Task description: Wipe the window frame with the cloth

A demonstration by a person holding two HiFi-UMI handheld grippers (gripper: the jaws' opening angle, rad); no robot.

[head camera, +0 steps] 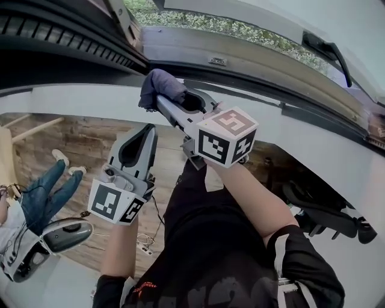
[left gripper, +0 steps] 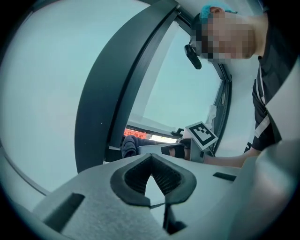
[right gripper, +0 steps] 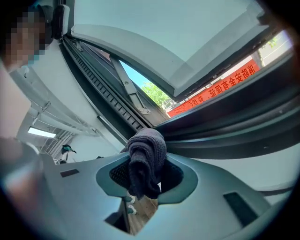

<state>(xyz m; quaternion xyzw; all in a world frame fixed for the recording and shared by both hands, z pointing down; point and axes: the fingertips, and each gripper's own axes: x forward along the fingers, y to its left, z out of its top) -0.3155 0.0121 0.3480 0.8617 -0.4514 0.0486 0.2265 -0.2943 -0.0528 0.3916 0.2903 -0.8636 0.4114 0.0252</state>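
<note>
My right gripper point(head camera: 167, 101) is clamped shut on the dark cloth point(head camera: 160, 88). The cloth is bunched into a wad that sticks out past the tips. In the right gripper view the cloth point(right gripper: 146, 159) fills the gap between the pads of the gripper point(right gripper: 147, 177).

The wad sits right at the edge where the white ledge point(head camera: 78, 96) meets the dark window frame point(head camera: 252, 90). I can't tell for sure whether it's actually touching. From there the frame runs off to the right and gets wider, with the window point(head camera: 271, 15) swung open above it.

My left gripper point(head camera: 137, 139) hangs lower and nearer, just under the ledge and apart from the right one. Its jaws are closed with nothing in them point(left gripper: 151, 180).

Down on the wood floor point(head camera: 78, 141), a person point(head camera: 39, 201) sits at the far left.
</note>
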